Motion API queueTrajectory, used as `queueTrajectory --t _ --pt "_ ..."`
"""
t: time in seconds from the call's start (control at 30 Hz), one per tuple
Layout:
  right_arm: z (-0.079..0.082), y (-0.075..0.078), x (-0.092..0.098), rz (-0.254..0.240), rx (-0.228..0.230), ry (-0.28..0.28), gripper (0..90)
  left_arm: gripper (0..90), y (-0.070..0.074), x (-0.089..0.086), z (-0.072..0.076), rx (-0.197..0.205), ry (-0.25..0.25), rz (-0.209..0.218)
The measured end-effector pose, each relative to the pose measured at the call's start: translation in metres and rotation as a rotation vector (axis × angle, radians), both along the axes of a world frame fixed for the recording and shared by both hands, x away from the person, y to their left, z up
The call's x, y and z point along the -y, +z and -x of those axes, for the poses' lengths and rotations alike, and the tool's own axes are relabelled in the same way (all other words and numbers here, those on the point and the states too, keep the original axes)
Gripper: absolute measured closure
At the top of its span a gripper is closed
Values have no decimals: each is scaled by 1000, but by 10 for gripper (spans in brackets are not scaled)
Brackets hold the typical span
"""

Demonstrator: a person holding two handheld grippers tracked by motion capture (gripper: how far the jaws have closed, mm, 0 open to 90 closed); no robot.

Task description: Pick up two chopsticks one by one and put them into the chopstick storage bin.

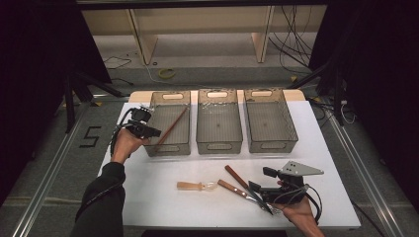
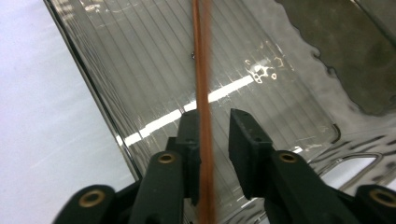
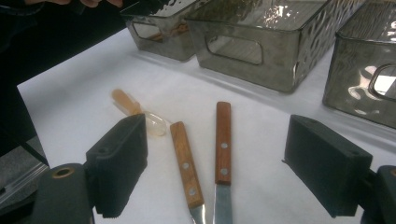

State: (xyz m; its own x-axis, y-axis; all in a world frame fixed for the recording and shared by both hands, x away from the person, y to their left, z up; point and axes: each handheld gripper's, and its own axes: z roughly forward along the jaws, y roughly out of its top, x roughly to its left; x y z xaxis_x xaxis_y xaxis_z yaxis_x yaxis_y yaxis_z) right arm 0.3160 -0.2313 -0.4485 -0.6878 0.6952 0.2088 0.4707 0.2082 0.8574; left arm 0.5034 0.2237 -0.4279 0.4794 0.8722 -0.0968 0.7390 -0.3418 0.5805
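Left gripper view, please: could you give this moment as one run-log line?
left tool: open | thin wooden stick: between jaws, over left bin | right tool: open above two wooden-handled knives

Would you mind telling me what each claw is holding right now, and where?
Neither holds anything: the left claw stands open around the thin brown stick, and the right claw is open.

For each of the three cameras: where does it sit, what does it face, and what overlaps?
High view: above the table, looking forward and down; both forearms, left claw, right claw.
Left gripper view: on left claw, facing into left bin; stick between jaws.
Right gripper view: on right claw, facing knives and bins.
Shared: bins, knives, stick.
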Motion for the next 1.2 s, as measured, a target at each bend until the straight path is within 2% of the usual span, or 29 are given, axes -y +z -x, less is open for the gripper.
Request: queueTrajectory --t 0.07,0.2,0.27,0.33,0.4,0.47,0.67,1.0,1.2 --pt "0 0 0 1 0 1 222 688 5 1 4 13 -19 6" --pt "0 0 0 0 0 0 221 535 16 4 15 52 -49 53" --pt "0 0 0 0 0 -1 221 478 21 6 22 69 -83 64" --pt "0 0 0 -2 -1 -1 221 444 23 9 29 84 -111 61" --pt "0 0 0 -2 0 -1 221 413 24 10 37 88 -130 76" --pt "0 0 0 -1 0 -1 221 394 25 10 43 95 -143 113" --pt "0 0 0 1 2 -1 221 344 23 13 59 121 -179 175" --pt "1 1 0 -3 11 2 221 296 25 18 75 140 -228 174" --pt "2 1 -1 0 11 2 221 274 19 28 80 113 -260 157"
